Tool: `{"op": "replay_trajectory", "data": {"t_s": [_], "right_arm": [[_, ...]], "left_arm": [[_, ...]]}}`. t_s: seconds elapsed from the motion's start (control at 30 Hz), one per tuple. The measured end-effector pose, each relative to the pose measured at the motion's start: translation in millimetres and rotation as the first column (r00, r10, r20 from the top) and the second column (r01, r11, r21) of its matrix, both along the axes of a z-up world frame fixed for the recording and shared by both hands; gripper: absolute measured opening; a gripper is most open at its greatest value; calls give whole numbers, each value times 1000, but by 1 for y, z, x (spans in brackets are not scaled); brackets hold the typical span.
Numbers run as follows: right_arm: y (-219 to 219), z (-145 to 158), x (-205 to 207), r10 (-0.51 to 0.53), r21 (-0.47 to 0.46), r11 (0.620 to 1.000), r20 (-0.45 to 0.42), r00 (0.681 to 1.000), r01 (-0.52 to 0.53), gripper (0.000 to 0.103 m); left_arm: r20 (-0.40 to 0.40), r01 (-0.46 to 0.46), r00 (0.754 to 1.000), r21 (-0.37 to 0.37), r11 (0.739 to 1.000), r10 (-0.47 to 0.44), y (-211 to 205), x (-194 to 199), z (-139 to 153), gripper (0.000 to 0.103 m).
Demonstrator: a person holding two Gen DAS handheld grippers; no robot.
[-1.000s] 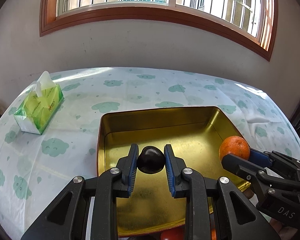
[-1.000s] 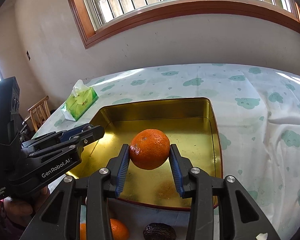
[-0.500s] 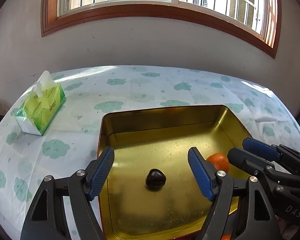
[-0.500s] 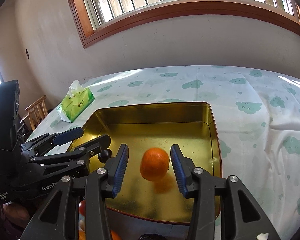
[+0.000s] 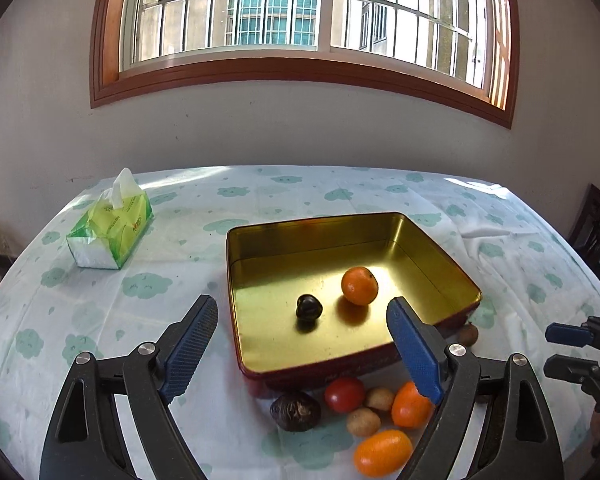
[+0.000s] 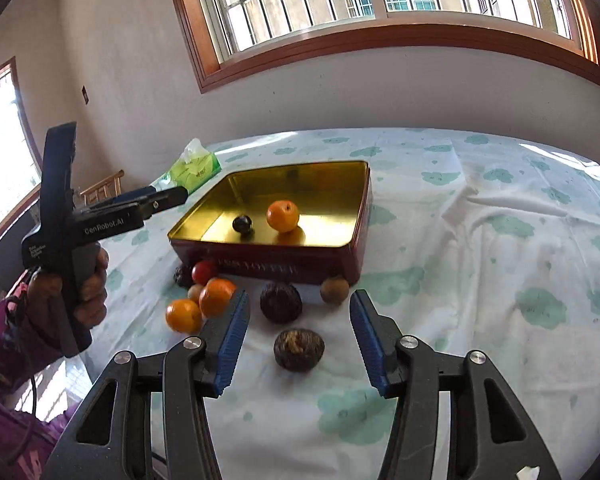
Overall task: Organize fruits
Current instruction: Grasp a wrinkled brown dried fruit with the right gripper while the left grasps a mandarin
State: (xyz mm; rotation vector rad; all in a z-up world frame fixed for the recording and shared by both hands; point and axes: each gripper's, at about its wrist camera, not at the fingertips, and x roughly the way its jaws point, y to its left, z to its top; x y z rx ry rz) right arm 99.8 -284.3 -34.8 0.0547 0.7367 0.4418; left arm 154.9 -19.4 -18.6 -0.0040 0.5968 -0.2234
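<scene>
While both the left gripper (image 5: 302, 340) and right gripper (image 6: 298, 332) stand spread apart and empty, an orange (image 5: 359, 285) and dark fruit (image 5: 309, 307) rest inside the gold tin (image 5: 320, 224).

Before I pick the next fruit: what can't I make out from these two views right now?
- Left wrist view: the orange fruit near the tin is partly covered by the left gripper finger.
- Right wrist view: the dark fruit by the tin's corner sits mostly behind the red fruit; its kind is unclear.
- Right wrist view: the tin's lettering is too blurred to read.
</scene>
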Motion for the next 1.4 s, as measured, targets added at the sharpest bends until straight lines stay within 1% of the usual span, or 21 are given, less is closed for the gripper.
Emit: {"op": "replay_trajectory", "data": {"t_s": [0.1,0.17,0.2,0.23,0.27,0.37,0.4,0.47,0.5,0.57,0.63,0.8,0.83,0.9,0.93,0.97,1.0,1.03,1.13,1.2,1.4], "right_arm": [[8,-19,-15,4,-96,995,-26,1000,-7,50],[13,-25,-14,2,-112,994,-36,999,-6,50],[15,-28,-11,0,-116,993,-39,999,-4,58],[18,-29,-7,-6,-126,992,-40,999,1,68],[20,-31,-3,-7,-137,991,-41,999,1,72],[28,-35,11,-3,-156,988,-49,999,-5,71],[29,-39,18,-1,-155,988,-79,997,-11,70],[32,-53,32,12,-150,988,-173,985,-38,38],[32,-52,31,7,-147,989,-138,990,-27,36],[29,-55,30,4,-131,991,-132,991,-21,34],[24,-56,26,-5,-93,996,-112,994,-6,33],[28,-56,26,-11,-105,994,-99,995,0,33],[26,-56,26,-11,-93,996,-102,995,1,33],[22,-56,27,-11,-68,998,-108,994,3,33],[22,-57,27,-11,-65,998,-109,994,4,33],[22,-57,27,-9,-68,998,-108,994,2,34],[23,-56,27,-8,-70,998,-107,994,1,34],[23,-56,27,-8,-70,998,-107,994,0,34],[25,-57,27,-8,-66,998,-108,994,1,34],[25,-57,27,-8,-72,997,-106,994,0,34],[27,-57,27,-9,-84,996,-101,995,1,34]], "left_arm": [[-55,14,998,-12,1000,-14,5,-28,-15,86],[-99,24,995,-29,999,-27,10,-44,-25,86],[-118,27,993,-36,999,-32,12,-52,-30,86],[-132,30,991,-41,999,-35,14,-59,-35,86],[-148,36,988,-42,998,-42,15,-64,-38,86],[-183,76,980,-35,997,-81,10,-74,-44,86],[-185,86,979,-24,996,-89,7,-75,-45,86],[-189,104,977,-8,995,-104,-1,-75,-47,86],[-192,113,975,-7,994,-113,-5,-74,-48,86],[-211,131,969,-11,991,-131,-11,-66,-49,86],[-207,149,967,-15,989,-148,-18,-60,-49,86],[-188,214,961,52,975,-201,-39,-46,-54,86],[-189,229,958,64,971,-213,-42,-44,-57,85],[-212,248,950,75,966,-227,-45,-38,-65,73],[-239,256,943,70,964,-233,-46,-34,-70,62],[-271,262,933,55,963,-238,-46,-30,-75,54],[-244,257,940,55,965,-237,-46,-33,-74,53],[-246,271,936,47,962,-251,-47,-34,-74,43],[-232,272,942,109,956,-242,-55,-41,-75,41],[-231,266,943,85,960,-241,-54,-46,-73,41],[-183,163,971,28,986,-155,-42,-71,-58,41]]}}
